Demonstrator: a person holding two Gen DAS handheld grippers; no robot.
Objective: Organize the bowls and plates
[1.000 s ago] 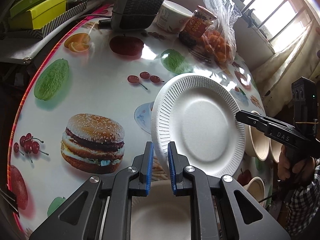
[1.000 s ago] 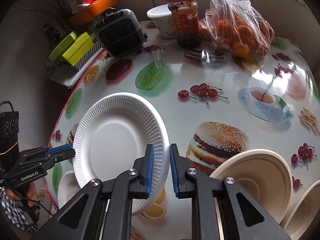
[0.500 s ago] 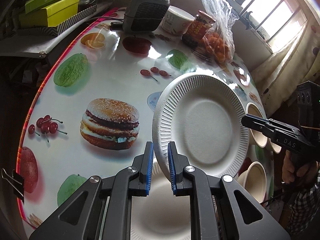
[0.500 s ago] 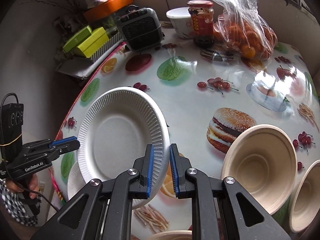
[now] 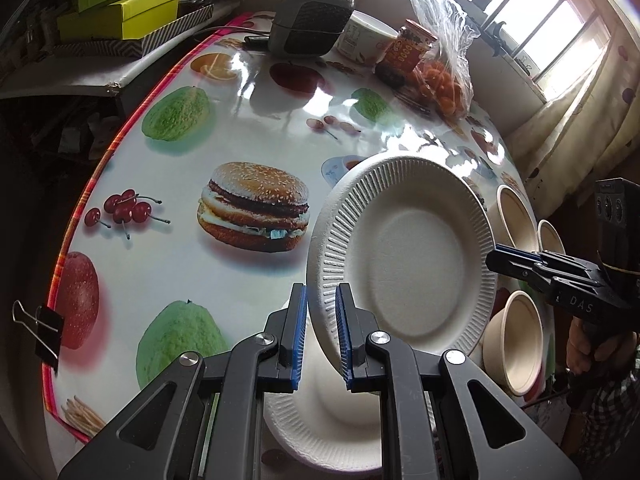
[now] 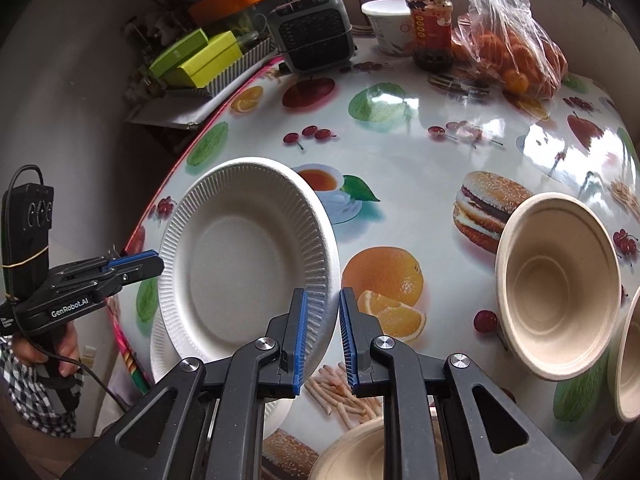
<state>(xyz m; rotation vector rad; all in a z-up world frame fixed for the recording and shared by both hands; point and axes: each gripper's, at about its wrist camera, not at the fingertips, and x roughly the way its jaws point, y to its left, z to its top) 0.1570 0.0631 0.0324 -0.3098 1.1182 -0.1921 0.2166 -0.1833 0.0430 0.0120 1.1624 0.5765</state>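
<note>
Glossy fruit-print tablecloth (image 5: pixel 248 128) by a bright window (image 5: pixel 552 20) — both claws (image 5: pixel 321 332) (image 6: pixel 323 338) pinching one white plate (image 5: pixel 404 256).

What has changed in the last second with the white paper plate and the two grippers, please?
The white paper plate has been carried across the table toward the near plate. The left gripper and right gripper stay clamped on opposite rims. Bowls unmoved.

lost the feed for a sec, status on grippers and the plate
Left gripper and right gripper both shut on the white plate, opposite rims. Plate held tilted above a second white plate on the table. Tan bowls off to the right, nothing blocking.
</note>
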